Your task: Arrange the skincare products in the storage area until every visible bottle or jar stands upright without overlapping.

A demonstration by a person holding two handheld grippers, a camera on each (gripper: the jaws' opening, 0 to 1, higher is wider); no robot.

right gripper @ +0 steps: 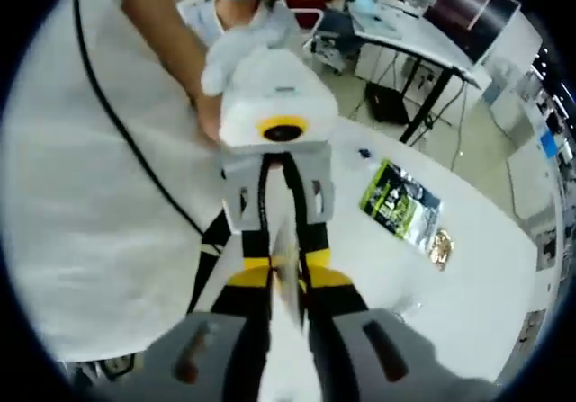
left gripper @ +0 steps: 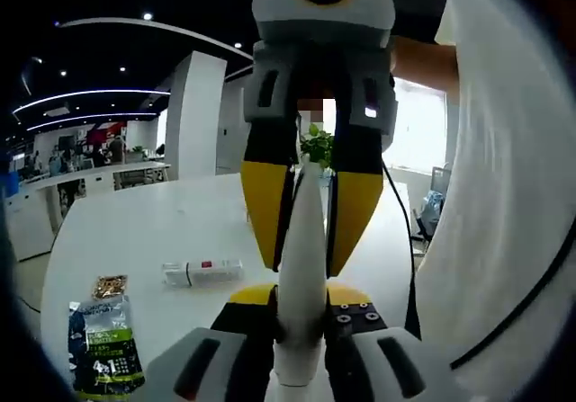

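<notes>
Reading little here. Showing large white digits, roughly "4:1" or "41", on the green lower panel of the snack packet [left gripper: 105, 343] lying on the white table [left gripper: 135, 231] in the left gripper view; smaller print around them staying too blurred to make out. Carrying a small red mark on the white tube [left gripper: 202, 272], lettering too small to read. Showing pale print on the same packet [right gripper: 400, 201] in the right gripper view, nothing legible.
</notes>
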